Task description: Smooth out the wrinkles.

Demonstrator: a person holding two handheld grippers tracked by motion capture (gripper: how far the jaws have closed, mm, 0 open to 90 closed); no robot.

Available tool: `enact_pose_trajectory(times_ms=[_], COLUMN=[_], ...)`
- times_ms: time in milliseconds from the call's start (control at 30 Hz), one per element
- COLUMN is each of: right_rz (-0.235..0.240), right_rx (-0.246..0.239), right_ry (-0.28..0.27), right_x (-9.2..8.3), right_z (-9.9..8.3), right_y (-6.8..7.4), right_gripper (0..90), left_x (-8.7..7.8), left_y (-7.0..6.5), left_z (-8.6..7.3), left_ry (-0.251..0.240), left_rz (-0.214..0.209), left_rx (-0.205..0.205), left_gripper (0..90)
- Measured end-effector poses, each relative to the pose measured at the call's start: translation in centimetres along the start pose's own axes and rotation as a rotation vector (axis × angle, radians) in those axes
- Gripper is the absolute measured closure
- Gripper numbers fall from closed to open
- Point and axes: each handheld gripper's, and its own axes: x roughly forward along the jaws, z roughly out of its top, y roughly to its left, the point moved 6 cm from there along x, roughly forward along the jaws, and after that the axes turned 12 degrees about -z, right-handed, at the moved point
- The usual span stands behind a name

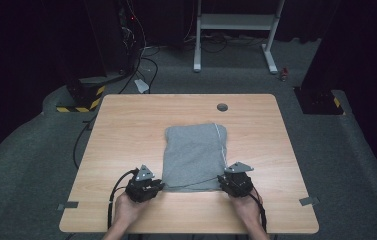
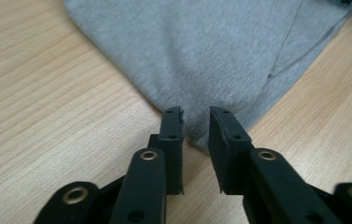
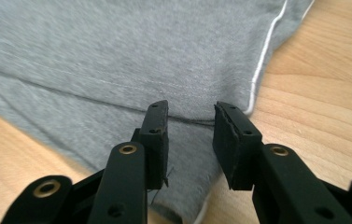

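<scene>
Lying flat on the middle of the wooden table [image 1: 126, 125], the folded grey garment [image 1: 193, 155] has a thin white piping line [image 1: 221, 142] along its right edge, and its near edge is close to both grippers. The left gripper [image 1: 157, 186] stands at the near left corner of the garment. In the left gripper view [image 2: 190, 122] its two black jaws are a little apart, with a narrow gap, and the rounded corner of the cloth lies in this gap; the pads do not press on it. The right gripper [image 1: 224, 180] stands at the near right corner. In the right gripper view [image 3: 190, 122] its jaws also have a narrow gap, above the folded hem, and they do not pinch the cloth. A round grey cable hole [image 1: 222, 107] is in the far part of the table, well apart from the garment.
</scene>
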Motion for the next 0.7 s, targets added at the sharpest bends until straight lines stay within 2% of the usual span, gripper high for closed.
enact_pose_trajectory(times_ms=[67, 133, 267, 433, 700], right_rz=[0.013, 0.013, 0.023, -0.003, -0.016], right_rx=[0.001, 0.002, 0.066, 0.103, 0.180], right_ry=[0.000, -0.007, -0.042, -0.062, -0.085], right_x=[-0.4, -0.7, -1.7, -2.4, -3.0], right_z=[-0.3, -0.4, -0.4, -0.3, -0.7], right_y=[0.0, -0.2, -1.1, -2.5, -4.5], right_gripper=[64.4, 63.7, 59.5, 54.6, 50.5], left_x=[-0.1, -0.2, -0.8, -1.9, -3.1], left_y=[-0.4, -0.2, 0.4, 0.9, 2.0], left_z=[0.0, -0.1, 0.0, 0.1, 0.1], left_ry=[-0.005, -0.004, -0.045, -0.096, -0.149], left_rz=[-0.004, 0.012, 0.027, 0.050, 0.090], left_rx=[0.003, 0.005, -0.036, -0.068, -0.106], left_gripper=[70.8, 68.2, 60.7, 52.1, 45.6])
